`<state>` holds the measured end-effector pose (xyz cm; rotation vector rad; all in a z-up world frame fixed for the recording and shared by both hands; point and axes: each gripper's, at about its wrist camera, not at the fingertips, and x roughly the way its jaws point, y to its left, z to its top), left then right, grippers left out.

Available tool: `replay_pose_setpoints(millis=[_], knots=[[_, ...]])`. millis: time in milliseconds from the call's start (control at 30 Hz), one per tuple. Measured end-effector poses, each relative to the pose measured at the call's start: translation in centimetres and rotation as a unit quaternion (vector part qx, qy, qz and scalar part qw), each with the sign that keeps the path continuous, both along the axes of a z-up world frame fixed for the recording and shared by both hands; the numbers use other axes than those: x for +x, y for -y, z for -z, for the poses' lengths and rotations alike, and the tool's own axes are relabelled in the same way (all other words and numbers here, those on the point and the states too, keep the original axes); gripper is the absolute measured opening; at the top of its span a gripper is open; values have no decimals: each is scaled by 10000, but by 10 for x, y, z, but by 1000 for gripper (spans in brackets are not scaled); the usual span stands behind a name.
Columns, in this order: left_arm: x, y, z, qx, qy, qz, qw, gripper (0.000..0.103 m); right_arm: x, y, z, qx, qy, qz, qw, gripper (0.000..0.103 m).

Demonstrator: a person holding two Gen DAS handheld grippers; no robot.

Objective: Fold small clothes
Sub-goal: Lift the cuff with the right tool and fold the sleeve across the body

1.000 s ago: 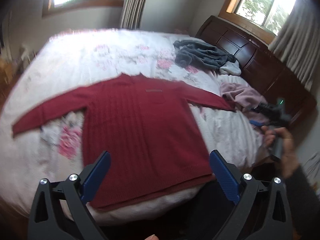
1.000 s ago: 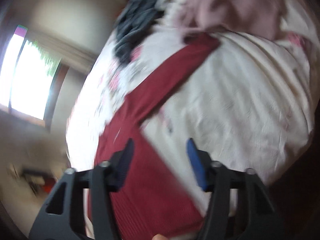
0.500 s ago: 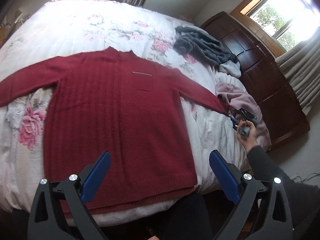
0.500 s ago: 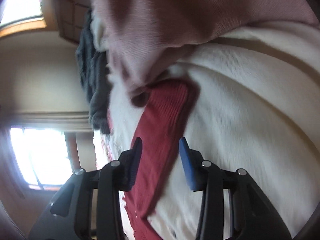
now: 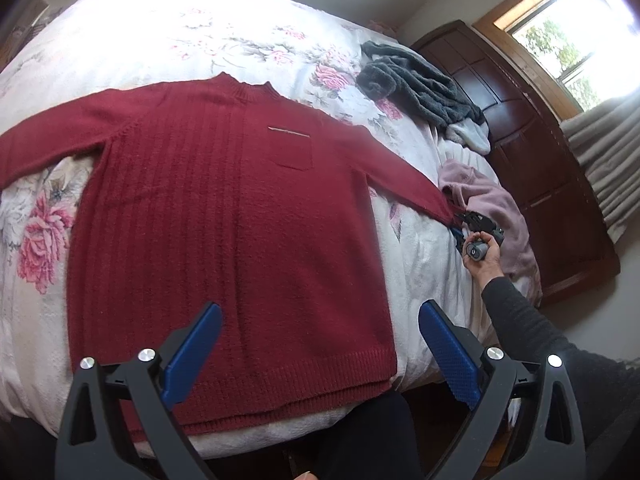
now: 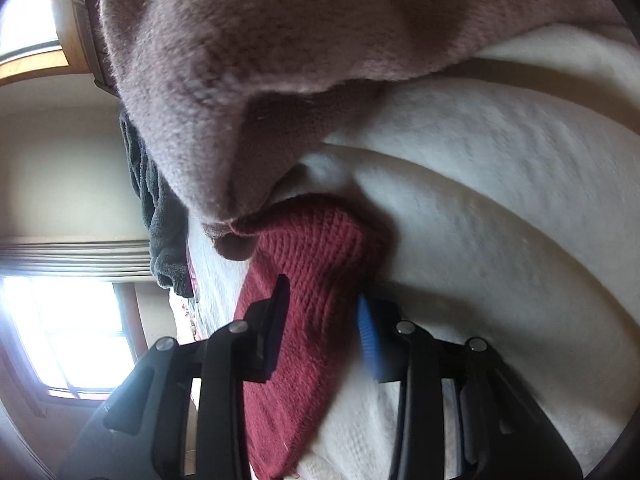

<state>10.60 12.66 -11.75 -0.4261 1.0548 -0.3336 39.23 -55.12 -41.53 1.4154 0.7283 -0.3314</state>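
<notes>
Now, right gripper (image 6: 322,312): closer than before, fingers straddling red sweater (image 5: 224,216) cuff, unclenched.
Left gripper (image 5: 320,344): fingers spread, empty.
Bed (image 5: 160,28) edge: under hem.

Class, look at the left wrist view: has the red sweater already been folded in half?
No, the red sweater lies spread flat on the bed with both sleeves stretched outward.

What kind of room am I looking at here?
Most likely a home bedroom: a bed with a floral cover, a dark wooden headboard, curtained windows, and clothes lying about.
</notes>
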Motion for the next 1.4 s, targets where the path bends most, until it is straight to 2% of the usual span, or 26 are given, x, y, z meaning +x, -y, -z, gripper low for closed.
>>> replay_pose_setpoints(millis=[33,133,333,433,500,567,700,867,1000,1133,1300,1400], knots=[[0,-5,0,-44,-16,-53,10000,99,-1,-3,-3,-34,-9,-12,10000,20],[0,-16,-1,-72,-19,-190,9998,99,0,-8,-20,-255,93,-58,9996,12],[-5,-39,-9,-130,139,-372,9991,99,9,-33,-94,-1009,439,-461,9929,11],[-6,-52,-14,-203,167,-460,9986,99,22,-55,-144,-1466,697,-749,9839,11],[-7,-62,-16,-264,173,-511,9982,99,41,-81,-181,-1821,891,-1016,9739,11],[-6,-74,-18,-341,176,-590,9975,99,40,-100,-216,-2091,1098,-1259,9635,11],[-6,-98,-16,-484,81,-732,9961,99,63,-159,-264,-2572,1375,-1742,9405,11],[-9,-124,-15,-534,228,-873,9945,99,83,-242,-308,-3125,1578,-2373,9062,10],[-7,-153,-17,-726,421,-1160,9897,99,90,-316,-316,-3460,1659,-2875,8776,10],[0,-177,-18,-728,646,-1404,9853,99,101,-383,-304,-3758,1700,-3371,8463,10],[15,-188,-16,-718,754,-1376,9850,99,107,-461,-265,-3888,1519,-3932,8192,10],[26,-187,-13,-671,774,-1325,9859,99,107,-505,-230,-3905,1337,-4284,8038,10]])
